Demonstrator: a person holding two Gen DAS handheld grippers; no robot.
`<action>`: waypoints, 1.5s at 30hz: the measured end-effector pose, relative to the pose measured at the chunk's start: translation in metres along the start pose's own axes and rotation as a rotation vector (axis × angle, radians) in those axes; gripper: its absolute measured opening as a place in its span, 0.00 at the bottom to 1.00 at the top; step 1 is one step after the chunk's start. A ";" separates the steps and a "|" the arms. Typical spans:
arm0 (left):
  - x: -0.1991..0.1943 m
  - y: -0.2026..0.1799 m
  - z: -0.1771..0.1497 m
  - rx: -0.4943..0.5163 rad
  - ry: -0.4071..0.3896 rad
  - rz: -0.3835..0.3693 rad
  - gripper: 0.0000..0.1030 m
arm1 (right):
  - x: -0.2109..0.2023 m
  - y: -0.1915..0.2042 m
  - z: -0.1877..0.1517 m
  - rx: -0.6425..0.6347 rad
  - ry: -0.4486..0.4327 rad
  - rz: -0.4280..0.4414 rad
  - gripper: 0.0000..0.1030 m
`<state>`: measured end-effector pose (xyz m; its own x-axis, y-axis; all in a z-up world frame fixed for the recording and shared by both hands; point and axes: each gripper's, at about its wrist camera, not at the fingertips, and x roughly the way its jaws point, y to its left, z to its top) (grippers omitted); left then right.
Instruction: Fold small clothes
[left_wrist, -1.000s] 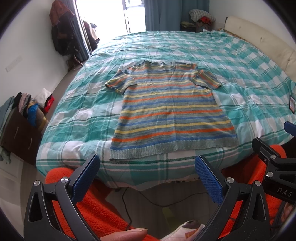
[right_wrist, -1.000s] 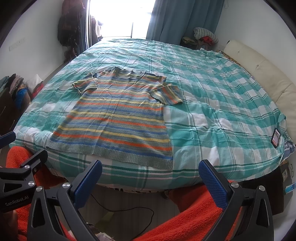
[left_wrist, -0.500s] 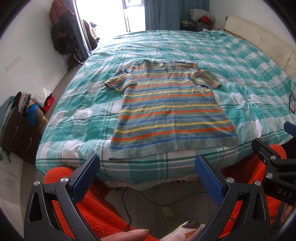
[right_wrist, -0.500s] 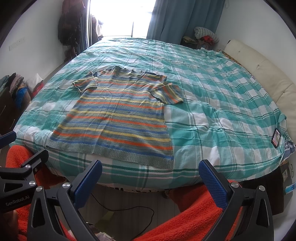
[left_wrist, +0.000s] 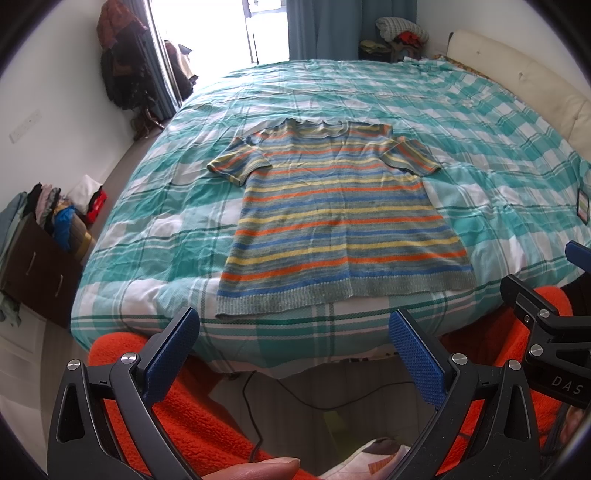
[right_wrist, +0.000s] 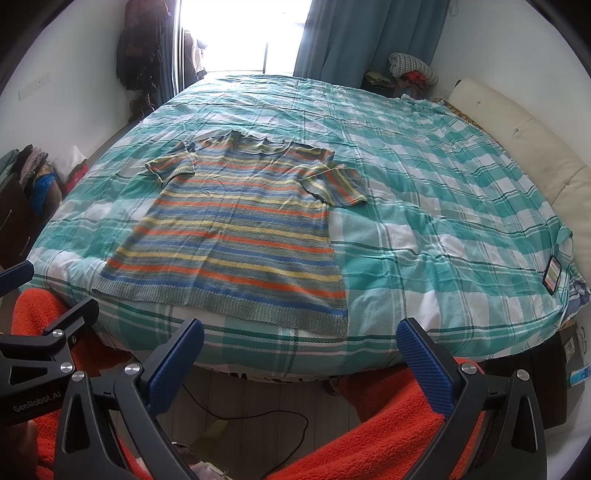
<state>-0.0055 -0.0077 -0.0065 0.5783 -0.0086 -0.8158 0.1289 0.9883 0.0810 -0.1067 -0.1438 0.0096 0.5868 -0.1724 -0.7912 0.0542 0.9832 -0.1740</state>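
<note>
A small short-sleeved knit top (left_wrist: 340, 218) (right_wrist: 240, 225) with orange, yellow and blue stripes lies spread flat on the bed, hem toward me and neck away. Both sleeves lie out to the sides. My left gripper (left_wrist: 293, 332) hangs open in front of the bed's near edge, below the hem, with nothing between its blue pads (left_wrist: 413, 354). My right gripper (right_wrist: 299, 343) is open too, held just short of the hem's right corner. The right gripper's black body also shows at the right edge of the left wrist view.
The bed wears a teal and white checked cover (left_wrist: 480, 122) (right_wrist: 443, 177). A phone (right_wrist: 552, 275) lies near its right edge. Orange fleece (left_wrist: 199, 417) covers a person's legs below me. A dark drawer unit (left_wrist: 37, 280) with piled clothes stands left; a cable (right_wrist: 273, 413) runs on the floor.
Both grippers have crept slightly toward the bed, so the top sits a little nearer in view. Both stay open.
</note>
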 end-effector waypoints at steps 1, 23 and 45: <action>0.000 0.000 0.000 0.000 0.000 0.000 0.99 | 0.000 0.000 0.000 0.000 0.000 0.000 1.00; 0.001 -0.001 -0.001 0.000 0.003 0.001 0.99 | 0.001 0.000 0.001 -0.001 0.004 0.004 1.00; 0.056 0.019 -0.001 -0.083 0.160 0.028 0.99 | 0.256 -0.051 0.127 -0.252 0.022 0.167 0.48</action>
<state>0.0281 0.0105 -0.0514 0.4444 0.0370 -0.8950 0.0436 0.9971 0.0628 0.1435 -0.2302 -0.1093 0.5529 -0.0131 -0.8332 -0.2457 0.9529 -0.1780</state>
